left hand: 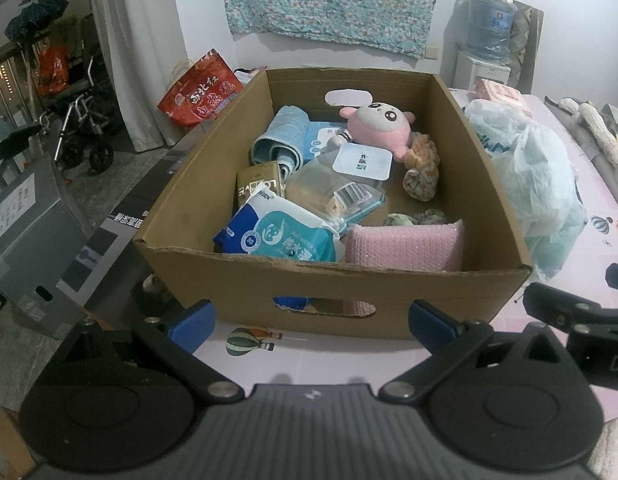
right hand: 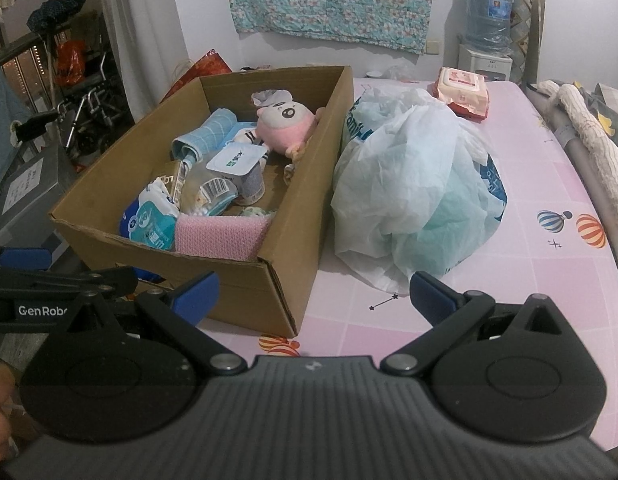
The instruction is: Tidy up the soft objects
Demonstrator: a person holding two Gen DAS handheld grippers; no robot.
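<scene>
Left wrist view: the left gripper (left hand: 309, 326) hangs with jaws wide apart, empty, just short of the near wall of the corrugated box (left hand: 333, 300). Inside, a round pink plush (left hand: 379, 124) sits far, a rolled blue towel (left hand: 279, 140) far left, a bumpy pink sponge (left hand: 405, 246) near right, a glossy wipes pack (left hand: 277, 232) near left.

Right wrist view: the right gripper (right hand: 313, 298) is spread open too, empty, over the pink mat (right hand: 549, 280). A crinkled plastic bag (right hand: 413, 196) slumps just right of the box.

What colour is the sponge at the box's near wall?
Pink, with a bumpy glittery texture. The sponge shows best in the left wrist view, inside the cardboard box.
</scene>
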